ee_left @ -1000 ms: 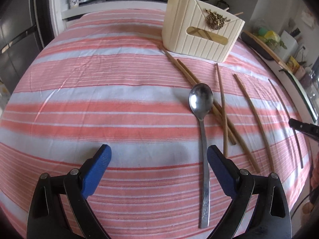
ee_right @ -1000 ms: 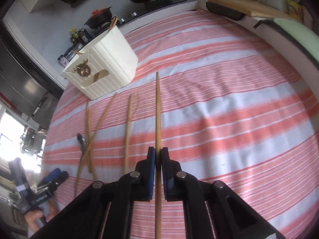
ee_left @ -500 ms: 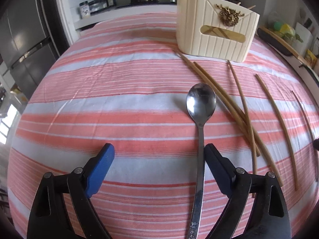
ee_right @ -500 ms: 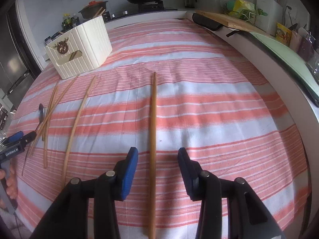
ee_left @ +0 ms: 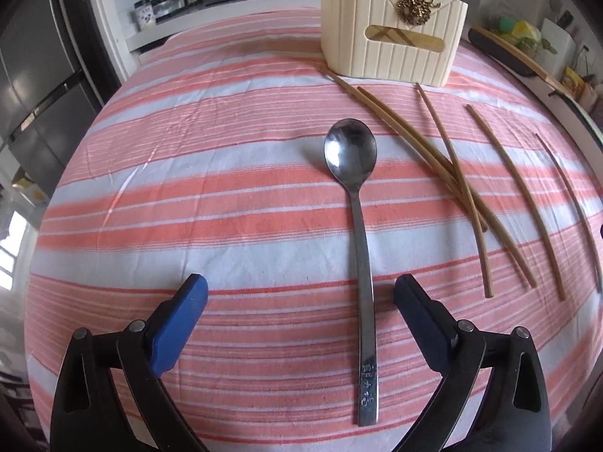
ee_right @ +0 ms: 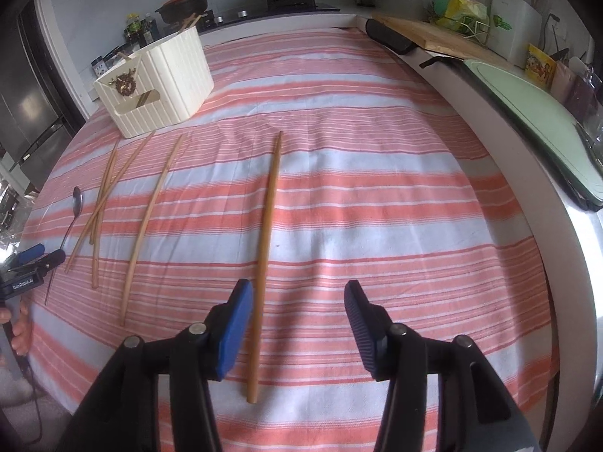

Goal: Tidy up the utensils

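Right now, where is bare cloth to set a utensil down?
Free: the wide stretch left of the spoon, and between the lone chopstick and the counter edge. Crowded: the crossed chopsticks below the cream holder.

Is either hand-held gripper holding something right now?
No, nothing is held. The spoon lies between the left hand-held gripper, the chopstick between the right hand-held gripper, both opening.

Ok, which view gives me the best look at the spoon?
The left wrist view. The spoon lies lengthwise mid-frame on the striped cloth, bowl up, even the marks stamped near its handle end showing. In the right wrist view it is small at the far left edge, beside the crossed chopsticks, its handle a thin line.
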Available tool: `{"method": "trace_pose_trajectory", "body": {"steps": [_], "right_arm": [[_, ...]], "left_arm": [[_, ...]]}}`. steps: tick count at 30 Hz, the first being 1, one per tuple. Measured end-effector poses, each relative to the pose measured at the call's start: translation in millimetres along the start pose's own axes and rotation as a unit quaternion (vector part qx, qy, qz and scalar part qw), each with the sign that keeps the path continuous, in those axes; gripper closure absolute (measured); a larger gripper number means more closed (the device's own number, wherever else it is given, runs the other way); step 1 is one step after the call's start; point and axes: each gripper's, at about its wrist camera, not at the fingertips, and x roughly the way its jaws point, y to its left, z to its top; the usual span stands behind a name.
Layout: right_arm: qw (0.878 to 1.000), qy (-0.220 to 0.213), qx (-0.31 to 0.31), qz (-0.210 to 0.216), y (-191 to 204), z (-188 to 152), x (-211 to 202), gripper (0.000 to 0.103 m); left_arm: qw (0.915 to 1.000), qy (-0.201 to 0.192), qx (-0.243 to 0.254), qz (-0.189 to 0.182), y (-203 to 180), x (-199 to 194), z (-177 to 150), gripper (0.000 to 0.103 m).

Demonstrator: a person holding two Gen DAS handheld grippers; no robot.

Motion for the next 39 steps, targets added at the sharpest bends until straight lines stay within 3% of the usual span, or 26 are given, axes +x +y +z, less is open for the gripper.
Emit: {"method": "trace_pose_trajectory", "body": {"steps": [3,7,9,14,17,24,28,32,35,36,37,38,39], "right_arm": [[1.0,0.0,-0.024,-0.015,12,4,8,0.047],[0.998,0.034,-0.053,-0.029,22,3,37,0.047],[0.997,0.017,-0.067,-0.038,26,1,38,0.044],[0.997,0.015,-0.068,-0.02,21,1,35,0.042],[0.997,0.02,-0.079,-0.015,21,0,34,0.042],[0.99,0.098,-0.098,0.009,14,14,40,0.042],[0.988,0.13,-0.08,0.026,8,39,52,0.042],[0.989,0.127,-0.075,0.02,6,64,66,0.044],[0.991,0.119,-0.065,0.021,5,85,78,0.048],[0.992,0.115,-0.056,0.023,5,94,82,0.048],[0.992,0.114,-0.05,0.022,5,101,87,0.051],[0.992,0.112,-0.049,0.014,6,108,90,0.06],[0.993,0.109,-0.052,0.005,7,114,92,0.081]], "left_arm": [[1.0,0.005,-0.002,-0.007,5,0,-2,0.0],[0.9999,0.006,0.007,-0.011,6,0,-2,0.0],[0.9999,0.003,0.003,-0.013,6,-1,-5,0.0],[1.0,-0.002,-0.009,-0.002,7,-5,-10,0.0],[0.9998,0.019,-0.002,-0.006,7,-3,-4,0.0],[0.9989,0.03,0.016,-0.031,4,5,31,0.002],[0.9985,0.039,0.025,-0.031,-10,23,56,0.02],[0.9987,0.034,0.029,-0.022,-21,33,70,0.023],[0.9985,0.027,0.037,-0.032,-30,35,77,0.046],[0.9982,0.023,0.041,-0.038,-33,35,80,0.06],[0.9979,0.019,0.045,-0.043,-34,35,83,0.067],[0.9976,0.019,0.045,-0.05,-34,36,85,0.067],[0.9972,0.016,0.043,-0.059,-32,38,87,0.067]]}}
